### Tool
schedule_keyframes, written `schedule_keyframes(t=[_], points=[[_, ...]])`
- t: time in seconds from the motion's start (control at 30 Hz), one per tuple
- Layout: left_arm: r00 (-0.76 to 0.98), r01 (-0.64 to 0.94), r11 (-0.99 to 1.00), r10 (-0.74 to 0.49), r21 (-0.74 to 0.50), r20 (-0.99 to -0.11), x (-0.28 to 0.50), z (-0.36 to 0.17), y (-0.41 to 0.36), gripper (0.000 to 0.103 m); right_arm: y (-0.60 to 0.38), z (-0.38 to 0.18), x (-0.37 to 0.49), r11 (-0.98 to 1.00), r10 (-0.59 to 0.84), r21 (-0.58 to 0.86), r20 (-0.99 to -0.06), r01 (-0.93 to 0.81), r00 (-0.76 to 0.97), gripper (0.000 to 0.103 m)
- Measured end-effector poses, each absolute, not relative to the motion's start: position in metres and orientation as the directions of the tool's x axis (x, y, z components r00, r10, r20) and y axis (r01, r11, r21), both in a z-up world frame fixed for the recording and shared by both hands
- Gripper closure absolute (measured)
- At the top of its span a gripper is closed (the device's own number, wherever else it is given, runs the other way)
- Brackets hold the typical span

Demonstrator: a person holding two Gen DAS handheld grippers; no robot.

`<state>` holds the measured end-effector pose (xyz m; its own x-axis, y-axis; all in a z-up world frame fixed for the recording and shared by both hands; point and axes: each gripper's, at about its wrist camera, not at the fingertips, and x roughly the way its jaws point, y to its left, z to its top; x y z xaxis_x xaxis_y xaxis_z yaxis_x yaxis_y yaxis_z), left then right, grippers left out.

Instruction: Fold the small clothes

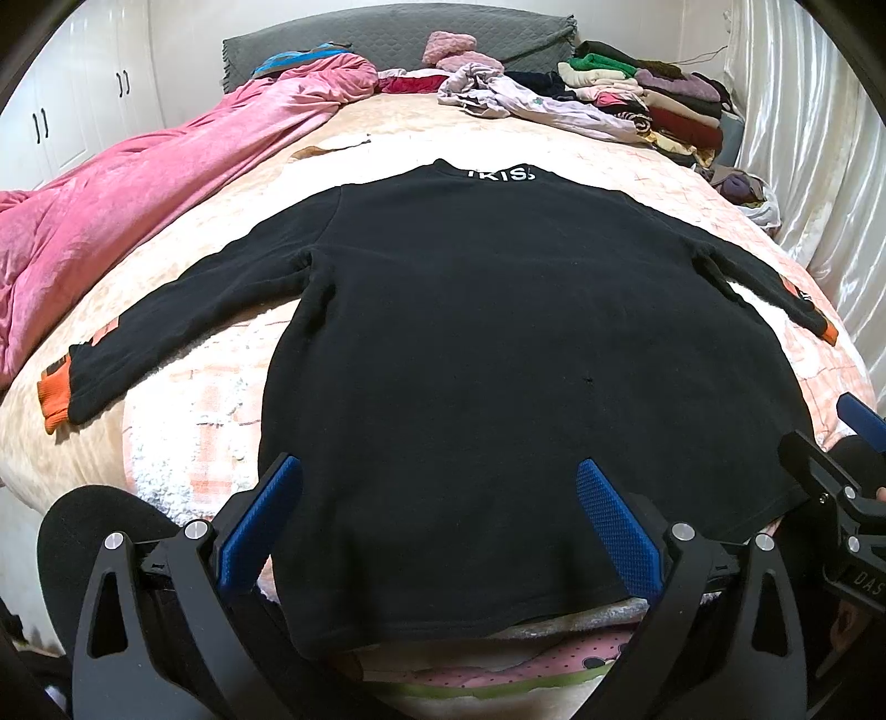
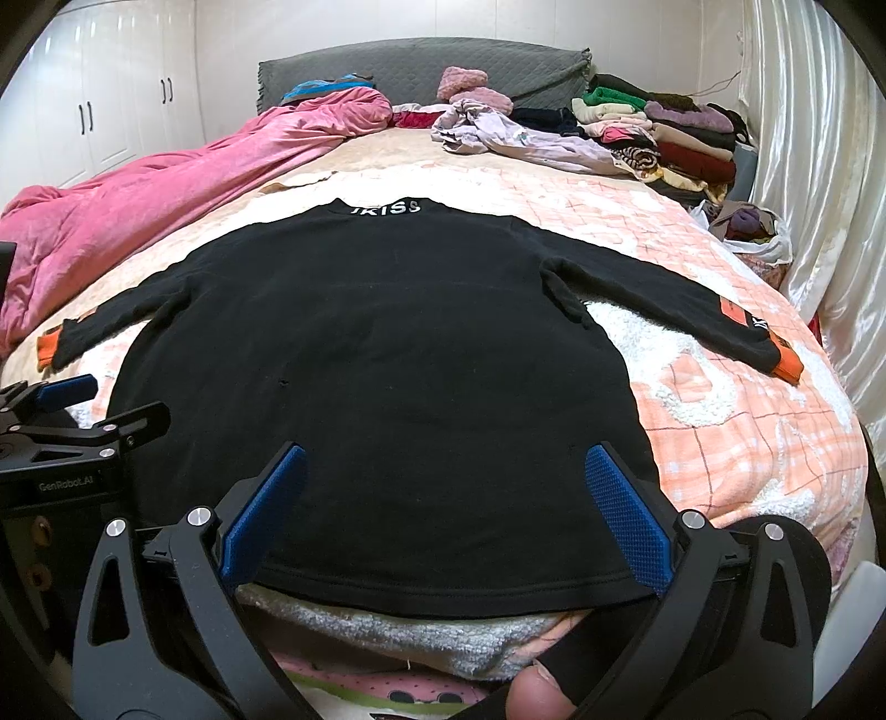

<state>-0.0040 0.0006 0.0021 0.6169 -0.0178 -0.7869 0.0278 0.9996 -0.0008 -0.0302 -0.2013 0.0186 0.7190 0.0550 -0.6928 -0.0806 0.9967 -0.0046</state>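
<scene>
A small black sweater [image 1: 498,343] [image 2: 376,360] with orange cuffs lies flat on the bed, back up, collar with white letters at the far end, both sleeves spread out sideways. My left gripper [image 1: 440,471] hovers open over the hem's left half, blue pads wide apart with nothing between them. My right gripper [image 2: 446,457] stands open over the hem's right half, also holding nothing. Each gripper shows at the edge of the other's view: the right gripper [image 1: 853,443] and the left gripper [image 2: 88,404].
A pink quilt [image 1: 138,188] is bunched along the bed's left side. Loose lilac clothes [image 1: 515,99] and a stack of folded clothes [image 1: 653,99] lie by the grey headboard [image 1: 387,39]. Curtains [image 2: 819,194] hang at the right. A fingertip [image 2: 540,698] shows at the bottom.
</scene>
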Motion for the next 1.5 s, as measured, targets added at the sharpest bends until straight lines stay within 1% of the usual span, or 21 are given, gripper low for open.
schedule_keyframes(t=[1.0,1.2,1.5], points=[[0.621,0.038,0.999,-0.027,-0.005,-0.783,-0.003,0.003,-0.004,0.004,-0.203,0.021,-0.031,0.997,0.048,-0.007,-0.688,-0.073,0.725,0.008],[0.610,0.060,0.998,-0.042,-0.006,-0.791,0.010,0.004,-0.010,0.004,-0.211,0.032,-0.021,0.998,0.034,-0.016,-0.688,-0.062,0.725,0.008],[0.633,0.069,0.998,-0.033,0.014,-0.774,0.043,0.021,-0.018,0.004,-0.222,0.046,0.005,0.999,0.014,-0.030,-0.671,-0.046,0.741,0.008]])
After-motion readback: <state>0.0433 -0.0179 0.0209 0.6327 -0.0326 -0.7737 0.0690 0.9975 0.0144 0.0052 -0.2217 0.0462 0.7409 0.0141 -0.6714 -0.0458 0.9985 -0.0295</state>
